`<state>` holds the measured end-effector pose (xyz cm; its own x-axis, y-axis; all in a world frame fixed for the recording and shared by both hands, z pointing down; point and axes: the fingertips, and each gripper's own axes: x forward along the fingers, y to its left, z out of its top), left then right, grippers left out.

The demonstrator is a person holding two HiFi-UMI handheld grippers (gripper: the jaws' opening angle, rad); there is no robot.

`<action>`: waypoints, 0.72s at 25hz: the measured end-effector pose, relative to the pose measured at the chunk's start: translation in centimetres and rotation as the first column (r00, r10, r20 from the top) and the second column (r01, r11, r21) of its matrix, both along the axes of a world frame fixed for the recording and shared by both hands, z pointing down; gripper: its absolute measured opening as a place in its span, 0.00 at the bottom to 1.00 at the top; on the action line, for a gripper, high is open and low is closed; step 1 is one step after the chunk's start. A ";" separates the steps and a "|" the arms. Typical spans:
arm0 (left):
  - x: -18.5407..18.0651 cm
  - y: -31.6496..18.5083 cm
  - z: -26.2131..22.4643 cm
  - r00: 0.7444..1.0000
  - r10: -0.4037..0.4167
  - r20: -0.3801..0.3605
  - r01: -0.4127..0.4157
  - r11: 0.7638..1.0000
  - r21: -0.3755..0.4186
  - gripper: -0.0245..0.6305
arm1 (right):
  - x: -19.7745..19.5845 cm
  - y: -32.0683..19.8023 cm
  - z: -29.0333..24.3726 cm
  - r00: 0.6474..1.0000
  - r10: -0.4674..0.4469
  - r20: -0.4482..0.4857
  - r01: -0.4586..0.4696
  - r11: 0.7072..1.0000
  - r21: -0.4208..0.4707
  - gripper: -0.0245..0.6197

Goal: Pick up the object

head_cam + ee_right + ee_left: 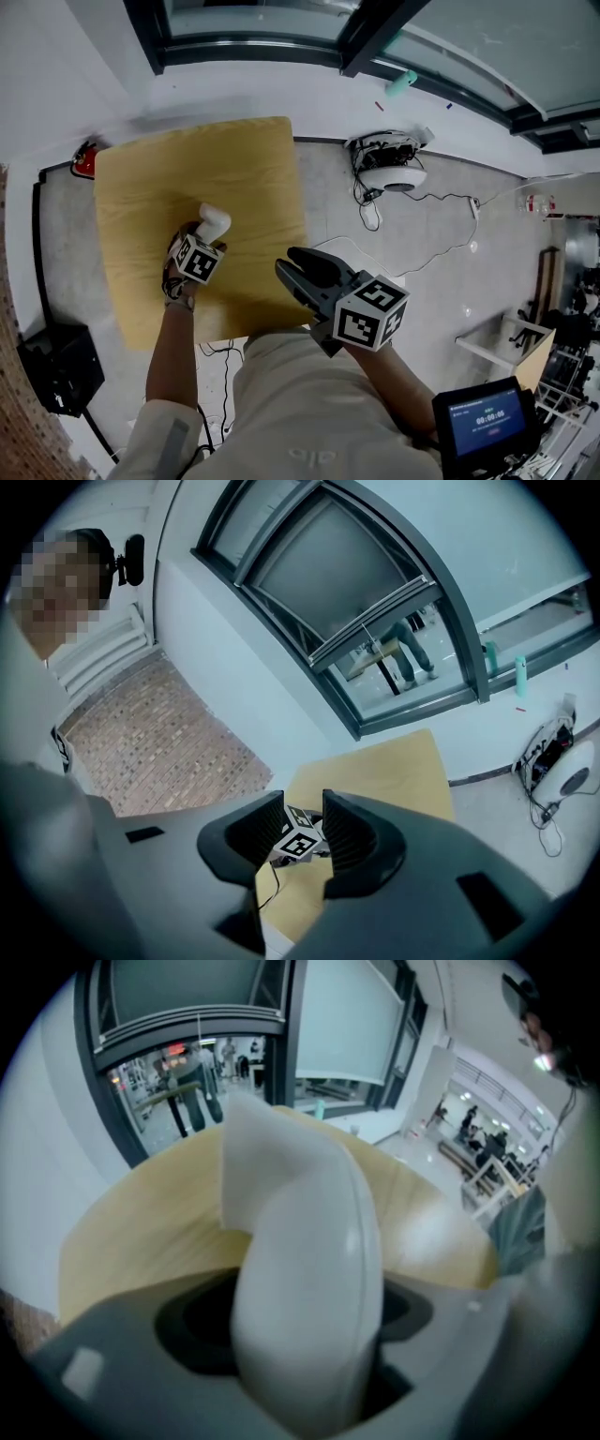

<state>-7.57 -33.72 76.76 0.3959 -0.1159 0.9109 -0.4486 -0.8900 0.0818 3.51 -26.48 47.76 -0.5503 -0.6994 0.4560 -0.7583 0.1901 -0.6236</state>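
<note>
The white object [215,221] is on the yellow desk [234,159], toward its near-left part. It sits inside the left claw [202,244], whose jaws stand wide, with a dark gap on either side of it rather than pressing on it. In the left gripper view that rounded white body fills the middle and blocks most of the desk top beyond (from so close its overall shape is hard to make out). The right claw [292,265] hangs over the desk's near-right corner, apart from the object, its jaws parted a little and holding nothing. Through the gap its own view shows only the left claw's marker cube [300,842]. On the floor around the desk are a round white device [394,174] with tangled cables off the far-right corner, a red thing [84,161] half hidden behind the far-left corner, a black box [58,367] at the left and a clear bottle [537,202] far to the right. A small screen [487,422] glows at lower right. The person's shirt [300,403] covers the desk's near edge, and in the head view the left claw's tips are hidden behind its cube.
</note>
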 end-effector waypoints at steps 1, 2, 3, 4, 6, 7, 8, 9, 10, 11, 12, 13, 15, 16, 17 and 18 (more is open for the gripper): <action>-0.2 0.1 0.3 1.000 -0.001 -0.003 0.001 1.000 -0.001 0.61 | -0.2 0.2 0.1 1.000 0.001 -0.003 -0.001 1.000 0.004 0.22; -0.3 0.2 0.5 1.000 -0.001 -0.006 0.001 1.000 0.000 0.61 | -0.4 0.4 0.2 1.000 0.005 -0.008 -0.005 1.000 0.010 0.22; -0.5 0.2 0.6 1.000 0.000 -0.008 0.000 1.000 0.002 0.61 | -0.5 0.7 0.2 1.000 0.010 -0.012 -0.010 1.000 0.016 0.22; -0.6 0.1 0.7 1.000 0.000 -0.010 0.000 1.000 0.006 0.61 | -0.5 0.9 0.1 1.000 0.016 -0.016 -0.015 1.000 0.023 0.22; -0.6 0.1 0.6 1.000 -0.005 -0.015 0.006 1.000 0.015 0.61 | -0.3 1.4 -0.1 0.999 0.023 -0.022 -0.023 0.999 0.031 0.22; -0.6 0.2 0.4 1.000 -0.014 -0.019 0.014 1.000 0.017 0.60 | -0.1 1.6 -0.3 0.999 0.026 -0.024 -0.025 0.999 0.032 0.22; -0.5 0.3 0.2 0.999 -0.028 -0.022 0.029 0.999 0.017 0.59 | 0.0 1.9 -0.5 0.999 0.028 -0.025 -0.027 0.999 0.033 0.22; -0.5 0.4 0.0 0.999 -0.049 -0.024 0.049 0.999 0.015 0.58 | 0.1 2.1 -0.8 0.999 0.028 -0.024 -0.027 0.999 0.034 0.22; -0.6 0.7 -0.1 0.997 -0.071 -0.025 0.071 0.997 0.012 0.57 | 0.2 2.4 -1.1 0.999 0.026 -0.023 -0.025 0.999 0.036 0.22; -0.8 1.0 -0.2 0.995 -0.093 -0.029 0.093 0.996 0.008 0.57 | 0.1 2.7 -1.3 1.000 0.021 -0.022 -0.020 0.999 0.037 0.22; -0.9 1.3 -0.4 0.992 -0.119 -0.038 0.119 0.993 -0.004 0.57 | 0.1 3.0 -1.5 1.000 0.015 -0.021 -0.014 0.999 0.039 0.22; -1.0 1.7 -0.7 0.986 -0.158 -0.056 0.156 0.987 -0.032 0.57 | 0.0 3.3 -1.6 1.000 0.006 -0.021 -0.006 0.999 0.041 0.22; -0.9 3.1 -1.4 0.952 -0.284 -0.118 0.263 0.950 -0.168 0.57 | 0.0 3.9 -1.7 1.000 -0.013 -0.018 0.014 0.999 0.047 0.22; -0.7 4.0 -1.8 0.918 -0.364 -0.155 0.315 0.910 -0.270 0.57 | 0.1 4.1 -1.8 1.000 -0.023 -0.016 0.024 0.998 0.051 0.22; -0.3 4.9 -2.4 0.875 -0.444 -0.193 0.354 0.858 -0.371 0.57 | 0.1 4.2 -1.9 0.999 -0.035 -0.012 0.036 0.998 0.055 0.22; 0.1 5.6 -3.1 0.828 -0.512 -0.228 0.378 0.810 -0.448 0.57 | 0.2 4.4 -2.0 0.999 -0.048 -0.009 0.049 0.997 0.058 0.22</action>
<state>-7.47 -28.10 73.67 0.6611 -0.0373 0.7493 -0.6740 -0.4682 0.5714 3.69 -22.12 45.74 -0.5810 -0.6976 0.4194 -0.7519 0.2627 -0.6047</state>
